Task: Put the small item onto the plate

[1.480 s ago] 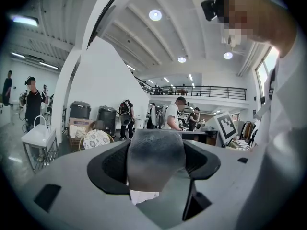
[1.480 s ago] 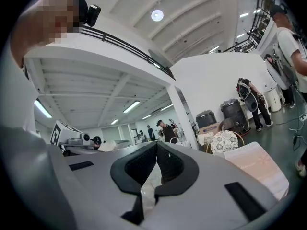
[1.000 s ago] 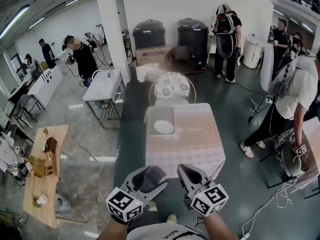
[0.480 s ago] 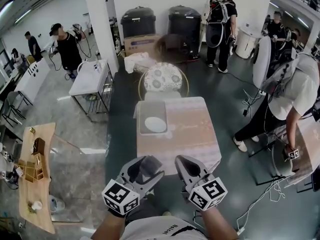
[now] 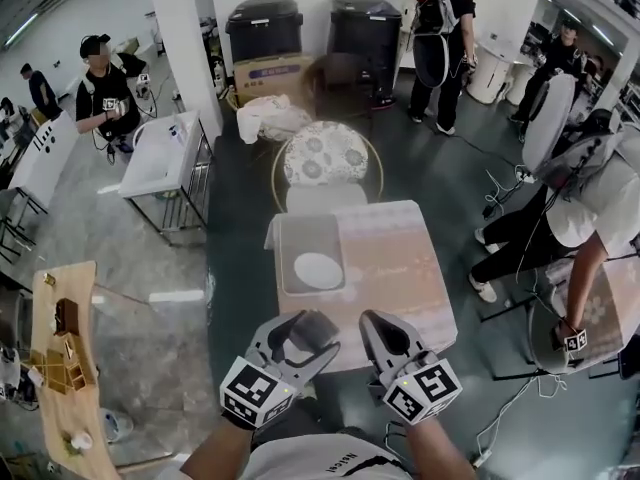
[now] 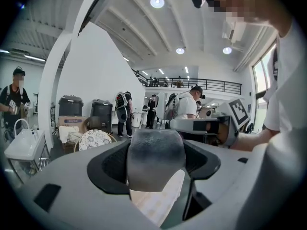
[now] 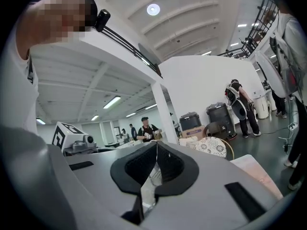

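A white plate (image 5: 318, 270) lies in a grey tray (image 5: 292, 234) on the left side of a small table (image 5: 400, 268) with a pale patterned cloth. My left gripper (image 5: 303, 334) hovers just off the table's near edge, shut on a small dark grey rounded item (image 5: 313, 327). That item (image 6: 156, 158) fills the space between the jaws in the left gripper view. My right gripper (image 5: 381, 326) is held beside it, to the right, and is shut with nothing in it; its jaws meet in the right gripper view (image 7: 154, 169). Both grippers are short of the plate.
A round patterned chair (image 5: 325, 155) stands behind the table. A person in white (image 5: 590, 203) bends over at the right, near a chair (image 5: 550, 108). A white table (image 5: 160, 158) is at the left, a wooden bench (image 5: 60, 368) at the lower left, and black bins (image 5: 265, 28) at the back wall.
The table, tray and plate have drawn slightly nearer in the head view. Both grippers keep the same pose, the left one still holding the dark item.
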